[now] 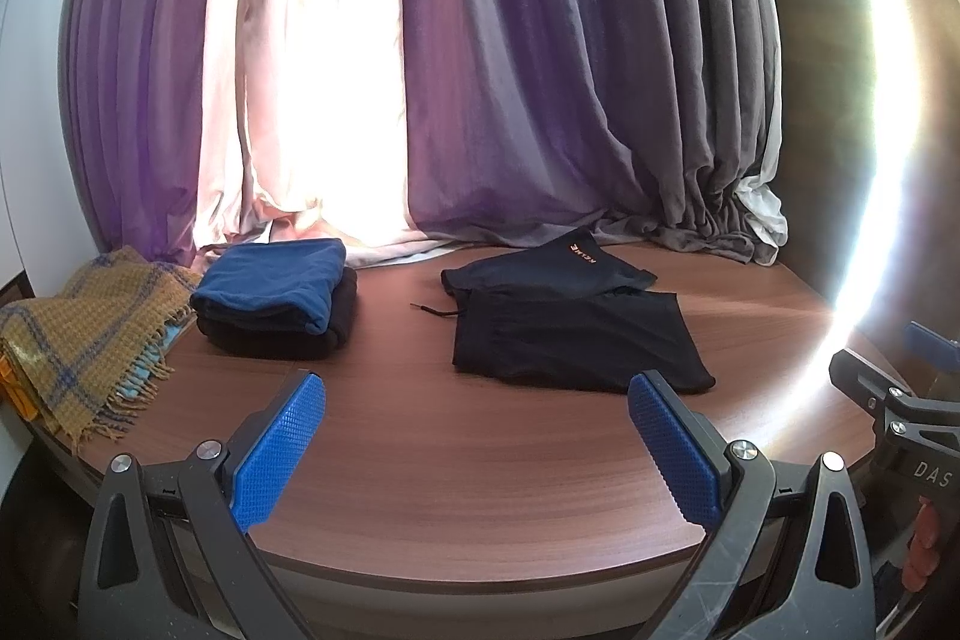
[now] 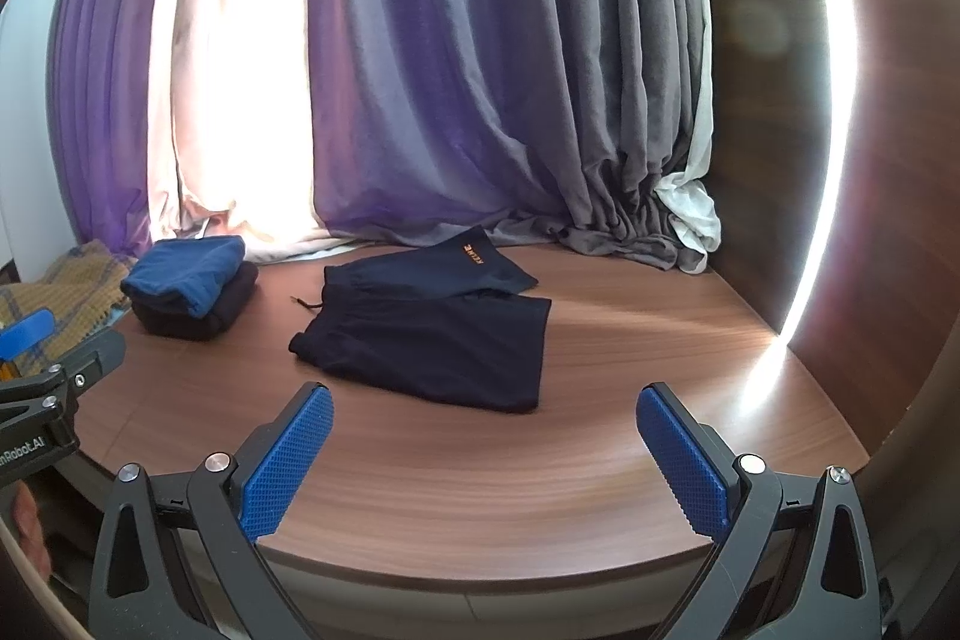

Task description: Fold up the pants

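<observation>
Pants (image 1: pixel 570 334) lie on table beyond both grippers' spread fingers (image 1: pixel 282 451).

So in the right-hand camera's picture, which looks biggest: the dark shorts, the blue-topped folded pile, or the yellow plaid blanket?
1. Dark shorts, clearly largest.
2. Blue-topped folded pile.
3. Yellow plaid blanket, smallest as seen, though the left tool and the picture's edge hide part of it, so its true size is unsure.

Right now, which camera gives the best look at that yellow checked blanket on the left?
The left wrist view: the yellow checked blanket shows its blue plaid lines and fringe hanging over the table edge. In the right wrist view only part shows, partly hidden behind the left gripper.
</observation>
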